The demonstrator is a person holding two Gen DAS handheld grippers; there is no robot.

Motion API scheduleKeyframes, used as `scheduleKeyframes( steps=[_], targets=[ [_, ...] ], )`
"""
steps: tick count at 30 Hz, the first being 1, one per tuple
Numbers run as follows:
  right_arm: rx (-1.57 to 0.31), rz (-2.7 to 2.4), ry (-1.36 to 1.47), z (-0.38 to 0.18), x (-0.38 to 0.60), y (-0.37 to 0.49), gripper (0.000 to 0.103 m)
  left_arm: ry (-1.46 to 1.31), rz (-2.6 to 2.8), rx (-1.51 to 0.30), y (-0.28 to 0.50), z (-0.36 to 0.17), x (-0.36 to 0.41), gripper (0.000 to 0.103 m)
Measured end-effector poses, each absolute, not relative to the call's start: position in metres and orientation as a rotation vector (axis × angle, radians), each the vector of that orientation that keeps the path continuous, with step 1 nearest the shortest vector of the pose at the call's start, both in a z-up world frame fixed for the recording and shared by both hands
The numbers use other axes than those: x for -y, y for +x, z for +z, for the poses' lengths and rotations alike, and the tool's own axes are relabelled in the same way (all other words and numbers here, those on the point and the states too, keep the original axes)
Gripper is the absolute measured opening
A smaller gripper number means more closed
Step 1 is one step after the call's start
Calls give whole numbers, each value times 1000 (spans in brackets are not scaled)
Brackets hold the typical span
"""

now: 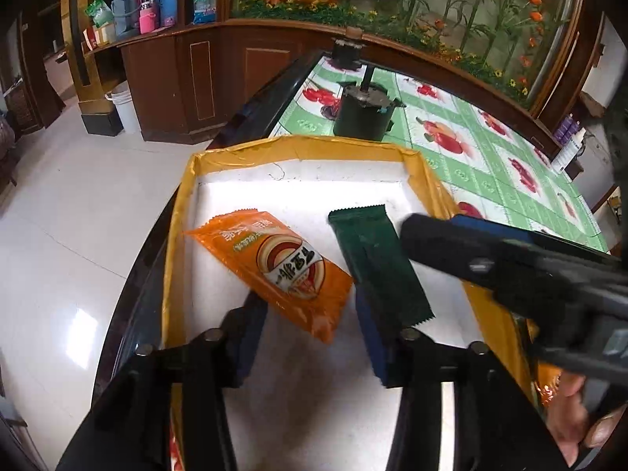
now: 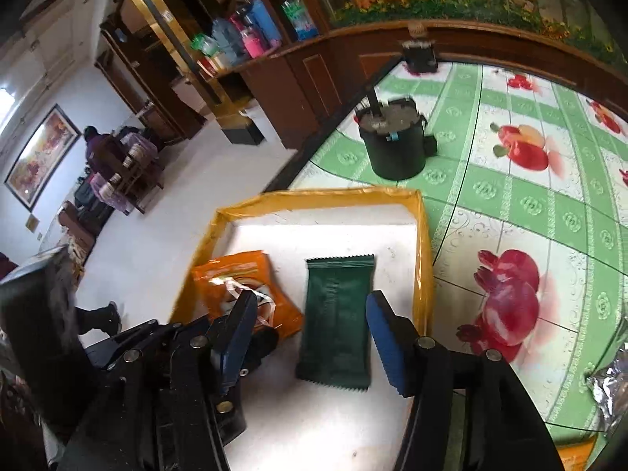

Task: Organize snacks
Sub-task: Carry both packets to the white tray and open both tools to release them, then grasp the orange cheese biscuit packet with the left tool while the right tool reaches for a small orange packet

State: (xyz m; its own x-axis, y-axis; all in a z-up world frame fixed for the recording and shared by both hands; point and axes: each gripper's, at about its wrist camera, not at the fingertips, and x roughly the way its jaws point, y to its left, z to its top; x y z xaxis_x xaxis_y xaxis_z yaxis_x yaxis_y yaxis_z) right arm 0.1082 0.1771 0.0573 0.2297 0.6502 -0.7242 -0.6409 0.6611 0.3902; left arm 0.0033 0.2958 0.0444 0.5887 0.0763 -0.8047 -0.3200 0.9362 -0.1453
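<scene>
Orange packet (image 1: 274, 263), dark green packet (image 2: 336, 318), yellow-rimmed white box (image 1: 298, 147), seemingly apple-printed green-checked tablecloth (image 2: 510, 212).

A home's living room: wooden cabinet (image 1: 165, 78) with thermos flasks (image 1: 127, 10), fruit-patterned tablecloth (image 2: 530, 204).

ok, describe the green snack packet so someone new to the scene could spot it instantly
Start at the table with the green-checked fruit-print cloth, then find the white box with the yellow-taped rim at its near corner. Two packets lie flat inside: the green snack packet is the plain dark one with zigzag ends, on the side nearer the cloth. Its neighbour, the orange packet, is brightly printed.
</scene>
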Motion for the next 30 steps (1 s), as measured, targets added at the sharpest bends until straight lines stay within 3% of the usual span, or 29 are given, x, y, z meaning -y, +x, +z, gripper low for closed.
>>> scheduleKeyframes(
  steps=[8, 15, 20, 22, 23, 30],
  targets=[
    [-853, 963, 75, 89, -73, 57, 63, -273, 186, -809, -41, 70, -259, 52],
    [-762, 856, 307, 74, 81, 34, 63, -247, 34, -771, -52, 79, -183, 56],
    [-797, 792, 418, 37, 141, 35, 63, -141, -77, -840, -22, 68, -110, 57],
    [-833, 795, 479, 28, 153, 41, 63, -93, -102, -862, -8, 63, -89, 71],
    [-835, 813, 526, 27, 159, 43, 63, -77, -108, -874, 2, 61, -80, 74],
    [-832, 822, 648, 25, 176, 52, 63, -68, -156, -928, 66, 48, -57, 77]
  ],
)
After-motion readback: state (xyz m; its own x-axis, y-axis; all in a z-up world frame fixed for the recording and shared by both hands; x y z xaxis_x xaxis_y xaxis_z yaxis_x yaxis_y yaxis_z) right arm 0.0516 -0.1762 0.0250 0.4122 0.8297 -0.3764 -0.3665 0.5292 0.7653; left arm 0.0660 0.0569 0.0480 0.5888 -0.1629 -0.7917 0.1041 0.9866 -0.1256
